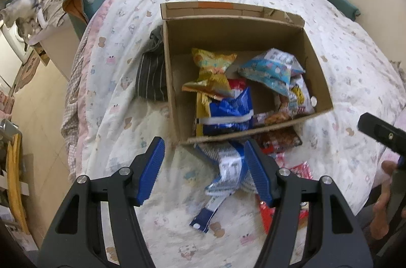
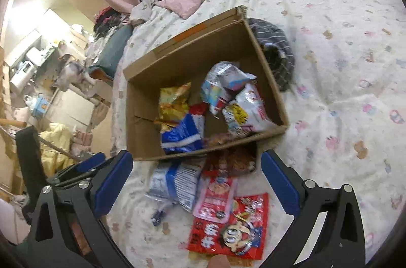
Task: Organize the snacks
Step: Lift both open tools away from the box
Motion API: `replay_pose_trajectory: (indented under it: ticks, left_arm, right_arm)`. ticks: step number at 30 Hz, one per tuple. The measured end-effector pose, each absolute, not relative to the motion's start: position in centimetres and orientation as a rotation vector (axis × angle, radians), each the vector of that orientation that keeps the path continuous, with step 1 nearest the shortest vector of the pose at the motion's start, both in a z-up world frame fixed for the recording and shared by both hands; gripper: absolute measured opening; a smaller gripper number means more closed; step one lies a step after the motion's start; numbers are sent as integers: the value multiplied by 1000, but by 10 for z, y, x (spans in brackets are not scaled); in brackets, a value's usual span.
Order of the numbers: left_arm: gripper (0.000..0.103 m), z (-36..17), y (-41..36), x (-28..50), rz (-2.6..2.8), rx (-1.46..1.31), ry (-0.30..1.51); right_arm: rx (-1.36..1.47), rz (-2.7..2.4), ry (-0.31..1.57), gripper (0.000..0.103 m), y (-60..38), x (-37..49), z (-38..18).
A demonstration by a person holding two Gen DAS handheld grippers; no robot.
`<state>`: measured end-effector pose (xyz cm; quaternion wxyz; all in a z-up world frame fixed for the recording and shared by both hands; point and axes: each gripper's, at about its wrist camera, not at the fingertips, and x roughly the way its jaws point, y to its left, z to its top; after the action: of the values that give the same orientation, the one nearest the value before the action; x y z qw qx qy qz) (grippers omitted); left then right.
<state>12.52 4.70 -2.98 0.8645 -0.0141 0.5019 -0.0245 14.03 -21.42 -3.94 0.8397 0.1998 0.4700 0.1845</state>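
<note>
Cardboard box (image 1: 317,80) of snacks — left gripper (image 1: 203,166) jaws apart, empty — right gripper (image 2: 196,181) jaws wide, empty.

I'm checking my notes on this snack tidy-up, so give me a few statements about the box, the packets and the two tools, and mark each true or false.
1. The brown cardboard box sits on the patterned white quilt. True.
2. The box is empty. False: several snack packets lie inside, among them a blue foil packet.
3. The red cartoon-face packet lies outside the box. True.
4. The right tool grips a packet. False: its jaws stand wide open, empty.
5. The left tool holds the box. False: it is open above the quilt.
</note>
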Motion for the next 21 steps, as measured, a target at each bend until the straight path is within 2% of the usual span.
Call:
replay_pose_trajectory:
  ticks: [13,21]
  left_arm:
    - [62,-54,48,96,-23,-19,1117]
    - [62,-80,57,97,-28,-144,1246]
  right_arm:
    - [327,321,954,103,-233,99,-48]
    - [327,284,1024,103,-240,94,-64]
